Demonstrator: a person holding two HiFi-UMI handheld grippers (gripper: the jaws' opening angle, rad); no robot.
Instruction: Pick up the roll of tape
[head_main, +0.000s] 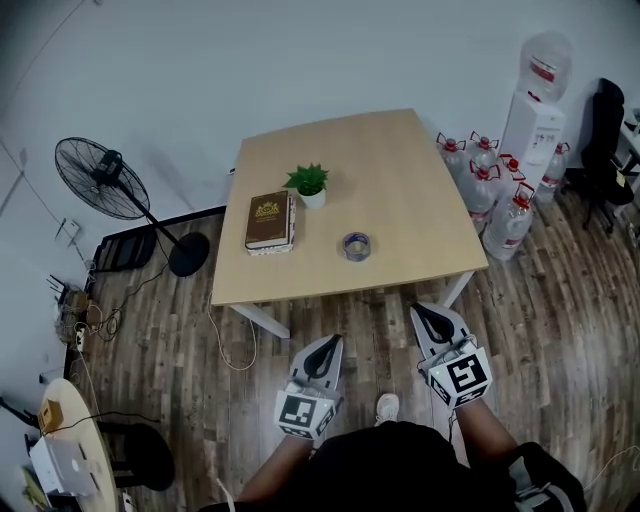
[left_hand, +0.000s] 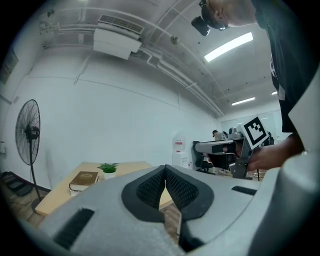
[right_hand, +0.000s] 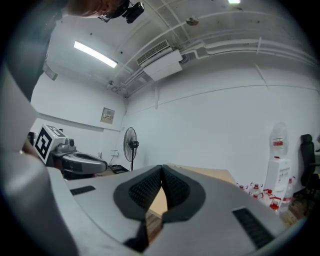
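Note:
A roll of tape (head_main: 356, 245) lies flat on the light wooden table (head_main: 400, 180), near its front edge and right of the book. My left gripper (head_main: 327, 349) and right gripper (head_main: 428, 317) hover over the floor in front of the table, short of its edge, both pointing level toward it. Each is shut with its pads together and nothing between them, as the left gripper (left_hand: 165, 169) and right gripper (right_hand: 162, 169) views show. The tape is hidden behind the jaws in both gripper views.
On the table stand a brown book (head_main: 269, 221) and a small potted plant (head_main: 310, 184). A floor fan (head_main: 105, 180) is at the left, a water dispenser (head_main: 535, 120) with several bottles (head_main: 505, 215) at the right. Cables trail on the wooden floor (head_main: 230, 350).

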